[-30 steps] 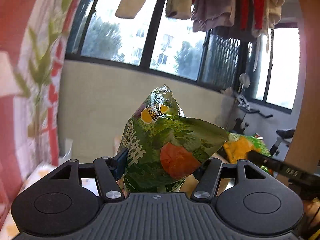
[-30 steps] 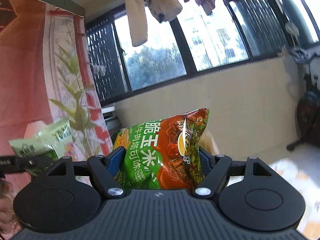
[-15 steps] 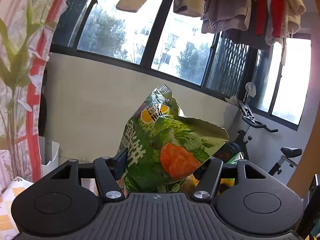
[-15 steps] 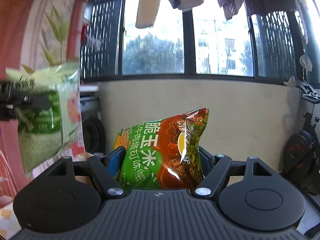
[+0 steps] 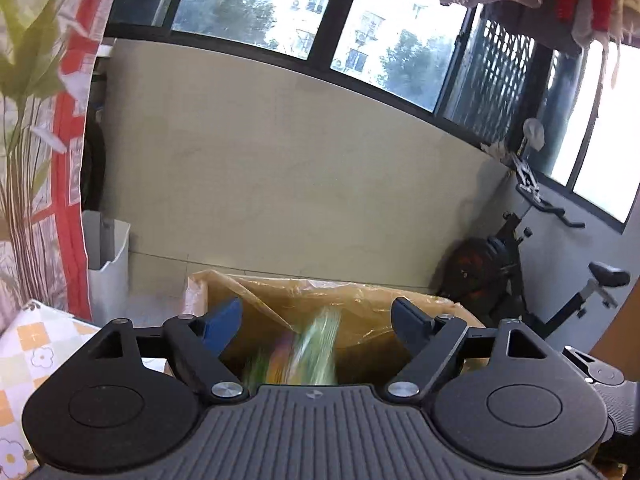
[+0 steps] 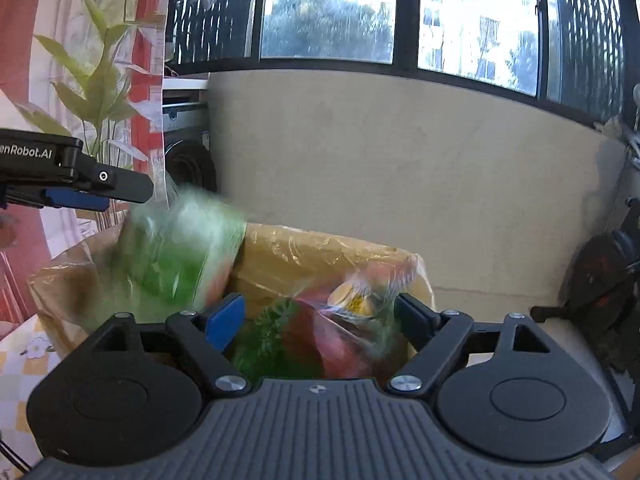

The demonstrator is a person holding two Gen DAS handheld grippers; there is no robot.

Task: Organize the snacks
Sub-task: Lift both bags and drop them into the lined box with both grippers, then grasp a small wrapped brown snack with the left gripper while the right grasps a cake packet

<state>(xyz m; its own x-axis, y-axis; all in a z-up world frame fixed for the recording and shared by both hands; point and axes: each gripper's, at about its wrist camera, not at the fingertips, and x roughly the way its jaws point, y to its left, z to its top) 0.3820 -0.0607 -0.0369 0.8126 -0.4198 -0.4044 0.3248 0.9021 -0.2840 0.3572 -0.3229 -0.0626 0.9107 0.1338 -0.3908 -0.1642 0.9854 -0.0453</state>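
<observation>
A cardboard box (image 5: pixel 360 312) lined with clear plastic stands below both grippers, also seen as the box (image 6: pixel 320 256) in the right wrist view. My left gripper (image 5: pixel 318 316) is opening, its jaws wide apart, and the green snack bag (image 5: pixel 312 352) is a blur dropping into the box, free of the pads. My right gripper (image 6: pixel 320 316) is opening too; the red and green snack bag (image 6: pixel 320 340) is blurred, falling between the spread jaws. The right wrist view shows the green bag (image 6: pixel 176 264) in mid-fall under the left gripper's finger (image 6: pixel 76 200).
A beige low wall (image 5: pixel 280 184) under windows rises behind the box. A white bin (image 5: pixel 108 264) stands left of it, an exercise bike (image 5: pixel 532 272) to the right. A checked flowered cloth (image 5: pixel 28 356) lies at the left, beside a red patterned curtain (image 5: pixel 40 120).
Both grippers swung over the box and spread their jaws. The green bag left the left gripper and the red and green bag left the right one; both are dropping into the box.
</observation>
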